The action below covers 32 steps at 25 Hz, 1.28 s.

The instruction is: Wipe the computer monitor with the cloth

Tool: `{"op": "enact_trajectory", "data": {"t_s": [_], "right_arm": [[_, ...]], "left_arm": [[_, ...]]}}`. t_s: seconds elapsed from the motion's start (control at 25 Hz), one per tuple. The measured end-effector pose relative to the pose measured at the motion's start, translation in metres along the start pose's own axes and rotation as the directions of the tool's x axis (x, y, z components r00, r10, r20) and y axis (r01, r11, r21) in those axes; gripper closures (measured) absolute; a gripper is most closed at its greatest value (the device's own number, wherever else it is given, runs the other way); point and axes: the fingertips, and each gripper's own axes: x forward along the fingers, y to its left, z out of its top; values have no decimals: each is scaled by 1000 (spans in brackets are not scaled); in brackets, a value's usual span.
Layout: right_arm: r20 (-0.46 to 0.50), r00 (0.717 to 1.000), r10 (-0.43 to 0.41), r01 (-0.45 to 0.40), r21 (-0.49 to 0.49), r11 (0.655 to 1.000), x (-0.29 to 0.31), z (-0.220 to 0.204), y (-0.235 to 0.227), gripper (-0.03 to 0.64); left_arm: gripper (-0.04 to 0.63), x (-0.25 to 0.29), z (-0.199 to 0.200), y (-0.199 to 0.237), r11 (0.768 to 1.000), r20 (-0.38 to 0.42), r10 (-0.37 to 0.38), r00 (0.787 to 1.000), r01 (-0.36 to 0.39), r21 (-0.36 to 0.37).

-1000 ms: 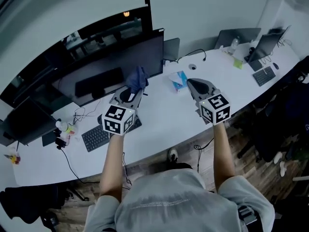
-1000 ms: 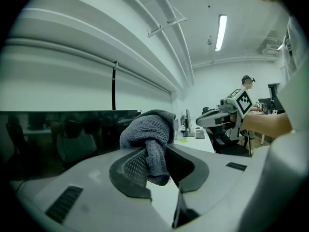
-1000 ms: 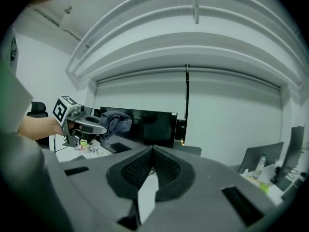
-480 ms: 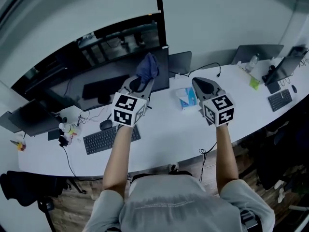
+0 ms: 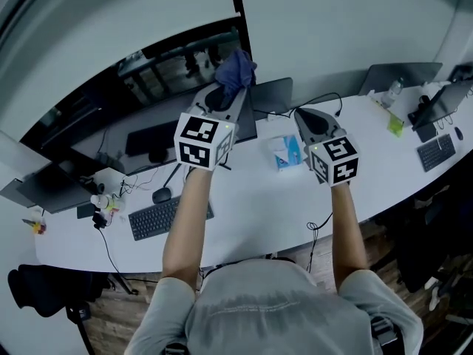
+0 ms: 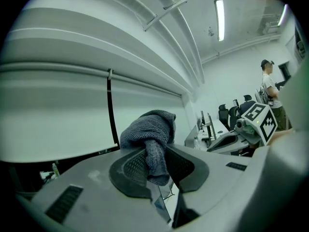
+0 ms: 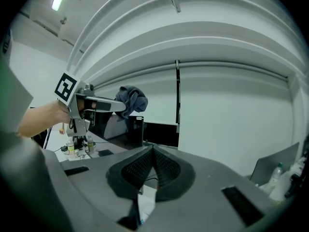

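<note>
Our left claw (image 5: 224,97) clamps the cloth (image 5: 236,66), held up by the monitor (image 5: 148,117) at its top right corner. Our right claw (image 5: 309,120) is together and empty. Wiping seems about to start: next we should press cloth to screen and sweep left.

Head view looks steeply down on the desk (image 5: 251,205); gripper views look upward along their jaws; all share the cloth (image 5: 236,69).

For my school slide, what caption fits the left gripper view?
Left gripper holds up a bunched grey cloth, fingers shut on it.
</note>
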Motion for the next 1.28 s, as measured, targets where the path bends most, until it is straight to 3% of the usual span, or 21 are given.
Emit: {"op": "enact_trajectory", "data": {"t_s": [0.16,0.4,0.72,1.28], "right_arm": [[6,1000,9,-9,7,1000,8,-2,-3,614],[-6,1000,24,-24,37,999,16,-8,-4,614],[-19,999,39,-39,17,999,24,-7,-3,614],[-27,997,79,-79,2,997,52,3,29,614]], "left_arm": [[522,20,-11,1,1000,-61,13,998,-12,19],[520,35,-27,0,1000,-109,-5,994,1,-31],[520,31,-32,16,987,-72,27,997,-38,-153],[520,-2,-42,46,980,-57,99,993,-107,-170]]}}
